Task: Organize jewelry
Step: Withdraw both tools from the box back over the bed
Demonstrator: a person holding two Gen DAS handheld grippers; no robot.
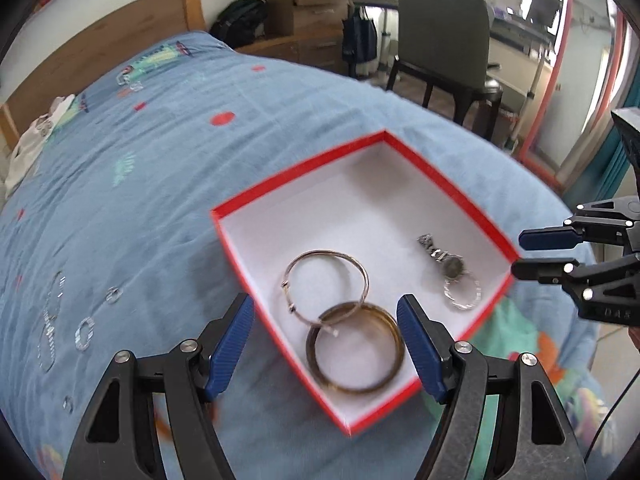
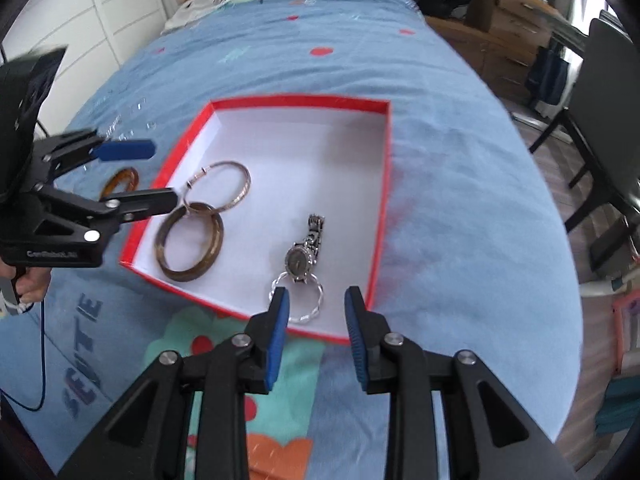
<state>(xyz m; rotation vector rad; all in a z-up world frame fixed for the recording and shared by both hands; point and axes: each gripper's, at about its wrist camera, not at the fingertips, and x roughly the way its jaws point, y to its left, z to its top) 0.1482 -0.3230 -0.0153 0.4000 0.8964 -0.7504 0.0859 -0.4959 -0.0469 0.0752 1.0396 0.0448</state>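
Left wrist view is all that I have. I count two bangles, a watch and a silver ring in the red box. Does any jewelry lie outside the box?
Observer: Yes. An amber bangle lies on the bedspread just outside the red box, on the side of the left gripper.
Operator: I see the right gripper only from the side. Does it hold something?
Observer: No. The right gripper is open and nothing is between its pads. The silver ring lies in the box beyond them.
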